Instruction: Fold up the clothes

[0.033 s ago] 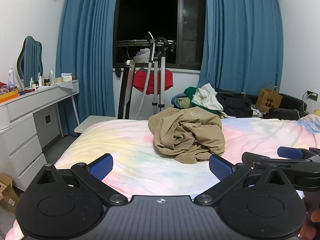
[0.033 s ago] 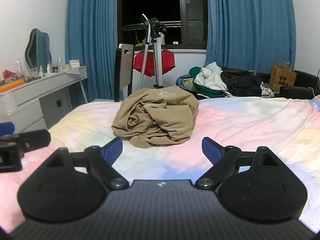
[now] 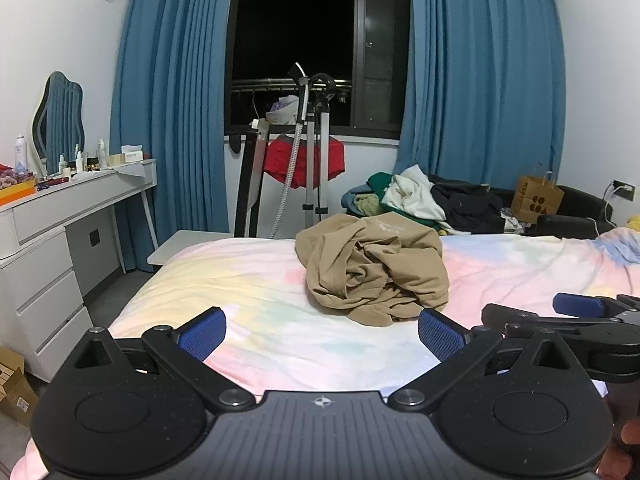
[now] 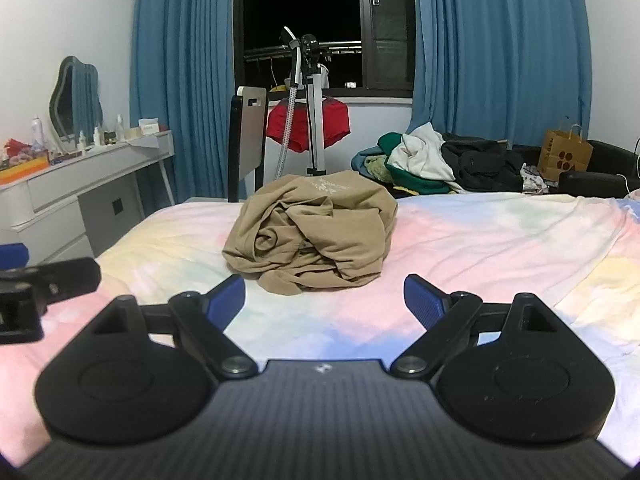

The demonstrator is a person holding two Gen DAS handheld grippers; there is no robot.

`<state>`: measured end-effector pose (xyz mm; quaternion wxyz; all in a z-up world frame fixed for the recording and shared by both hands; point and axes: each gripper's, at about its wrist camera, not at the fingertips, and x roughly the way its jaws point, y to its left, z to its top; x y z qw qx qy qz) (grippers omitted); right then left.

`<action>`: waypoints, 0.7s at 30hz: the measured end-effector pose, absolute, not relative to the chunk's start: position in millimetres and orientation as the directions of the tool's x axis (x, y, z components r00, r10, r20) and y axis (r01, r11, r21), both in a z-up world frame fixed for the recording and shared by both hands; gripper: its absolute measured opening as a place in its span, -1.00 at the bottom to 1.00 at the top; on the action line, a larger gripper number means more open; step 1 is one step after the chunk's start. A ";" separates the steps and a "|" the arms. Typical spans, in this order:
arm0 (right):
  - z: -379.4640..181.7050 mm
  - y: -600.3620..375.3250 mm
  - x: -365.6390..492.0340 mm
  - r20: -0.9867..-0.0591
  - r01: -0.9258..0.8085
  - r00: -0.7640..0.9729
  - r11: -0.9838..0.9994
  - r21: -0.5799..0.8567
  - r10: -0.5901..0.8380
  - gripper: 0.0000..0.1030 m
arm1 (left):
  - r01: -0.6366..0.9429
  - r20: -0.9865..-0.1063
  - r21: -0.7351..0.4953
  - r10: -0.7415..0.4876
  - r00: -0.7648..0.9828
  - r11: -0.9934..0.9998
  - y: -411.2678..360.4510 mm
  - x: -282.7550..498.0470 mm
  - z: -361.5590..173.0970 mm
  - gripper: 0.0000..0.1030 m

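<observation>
A crumpled tan garment (image 3: pixel 376 272) lies in a heap on the pastel tie-dye bed (image 3: pixel 240 288), a short way ahead of both grippers. My left gripper (image 3: pixel 322 330) hovers over the near part of the bed, open wide, with nothing between its blue pads. In the right wrist view the same tan garment (image 4: pixel 316 236) sits straight ahead, and my right gripper (image 4: pixel 325 300) is open and empty too. The right gripper (image 3: pixel 580 308) shows at the right edge of the left wrist view. The left gripper (image 4: pixel 40 280) shows at the left edge of the right wrist view.
A pile of mixed clothes (image 3: pixel 424 200) lies beyond the bed's far edge, next to a brown paper bag (image 3: pixel 536 200). A garment steamer stand (image 3: pixel 316 152) and a chair (image 4: pixel 248 140) stand by the window. A white dresser (image 3: pixel 52 240) runs along the left wall.
</observation>
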<state>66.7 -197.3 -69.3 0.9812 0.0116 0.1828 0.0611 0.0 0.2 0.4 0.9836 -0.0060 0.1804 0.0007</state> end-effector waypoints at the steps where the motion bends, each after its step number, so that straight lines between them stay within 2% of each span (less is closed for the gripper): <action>1: -69.1 -197.5 66.3 -0.356 -0.115 0.926 0.992 0.046 0.124 0.70 | -0.006 -0.362 -0.011 0.001 0.932 1.000 0.3 0.0 0.7 0.99; 10: -67.6 -199.2 63.3 -0.341 -0.111 0.932 0.992 0.053 0.123 0.70 | -0.011 -0.354 0.004 0.011 0.935 1.000 -11.4 3.6 -16.4 0.99; 12: -67.3 -199.6 62.6 -0.338 -0.111 0.933 0.992 0.054 0.122 0.70 | 0.001 -0.361 0.007 0.002 0.933 1.000 -3.0 1.2 -2.1 0.99; 21: -66.6 -200.6 60.5 -0.335 -0.112 0.934 0.992 0.063 0.126 0.70 | 0.004 -0.362 0.002 -0.003 0.932 1.000 -4.8 -1.8 -3.4 0.99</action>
